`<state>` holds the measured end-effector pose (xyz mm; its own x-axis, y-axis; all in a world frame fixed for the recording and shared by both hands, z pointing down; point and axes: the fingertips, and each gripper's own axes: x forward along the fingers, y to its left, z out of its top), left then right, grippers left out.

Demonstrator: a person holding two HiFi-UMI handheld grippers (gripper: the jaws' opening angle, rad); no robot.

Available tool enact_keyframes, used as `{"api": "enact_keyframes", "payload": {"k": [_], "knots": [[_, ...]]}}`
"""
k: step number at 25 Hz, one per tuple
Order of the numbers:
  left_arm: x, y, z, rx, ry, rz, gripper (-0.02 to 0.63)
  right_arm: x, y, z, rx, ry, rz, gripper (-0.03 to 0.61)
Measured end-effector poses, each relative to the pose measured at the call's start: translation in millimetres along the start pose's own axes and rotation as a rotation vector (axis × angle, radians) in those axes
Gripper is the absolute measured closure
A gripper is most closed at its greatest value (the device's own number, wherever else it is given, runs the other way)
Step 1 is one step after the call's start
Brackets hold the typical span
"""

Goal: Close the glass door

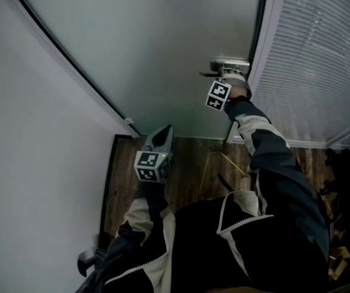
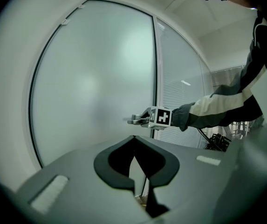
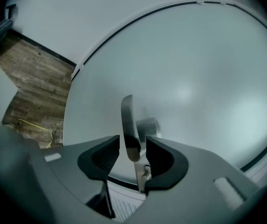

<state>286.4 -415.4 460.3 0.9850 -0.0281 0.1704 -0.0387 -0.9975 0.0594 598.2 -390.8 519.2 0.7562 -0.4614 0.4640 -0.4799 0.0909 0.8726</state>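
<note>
The right gripper [image 3: 133,149], low in the centre of its own view, holds its jaws slightly apart around the door handle [image 3: 127,120] of the frosted glass door [image 3: 194,69] filling the upper right, while the left gripper [image 1: 162,133], jaws together and empty, hangs at the head view's lower left above the wood floor [image 1: 190,176].

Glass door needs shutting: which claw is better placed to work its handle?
Right: the right claw has the door handle between its jaws. The left claw is shut, empty and off the glass door.
</note>
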Motion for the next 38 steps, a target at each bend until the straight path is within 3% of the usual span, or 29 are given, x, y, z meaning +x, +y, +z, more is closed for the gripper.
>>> {"api": "enact_keyframes", "payload": {"k": [2,4,8,12,17,22,38], "knots": [[7,0,15,-0.017,-0.026,-0.009,0.609,-19,-6,3,0.051,-0.04,-0.005,0.396],[17,-1,25,-0.019,-0.039,-0.014,0.609,-42,-12,5,0.195,-0.107,0.003,0.417],[36,-17,43,-0.013,-0.066,-0.063,0.609,-110,-24,19,0.571,-0.297,0.036,0.574],[46,-40,54,0.012,-0.082,-0.128,0.609,-176,-22,32,0.738,-0.431,0.033,0.575],[56,-54,66,0.005,-0.104,-0.15,0.609,-227,-17,26,1.018,-0.54,0.13,0.577],[59,-58,67,0.009,-0.097,-0.148,0.609,-245,-9,15,1.1,-0.552,0.163,0.577],[55,-55,75,0.027,-0.1,-0.139,0.611,-247,6,19,1.147,-0.542,0.196,0.577]]}}
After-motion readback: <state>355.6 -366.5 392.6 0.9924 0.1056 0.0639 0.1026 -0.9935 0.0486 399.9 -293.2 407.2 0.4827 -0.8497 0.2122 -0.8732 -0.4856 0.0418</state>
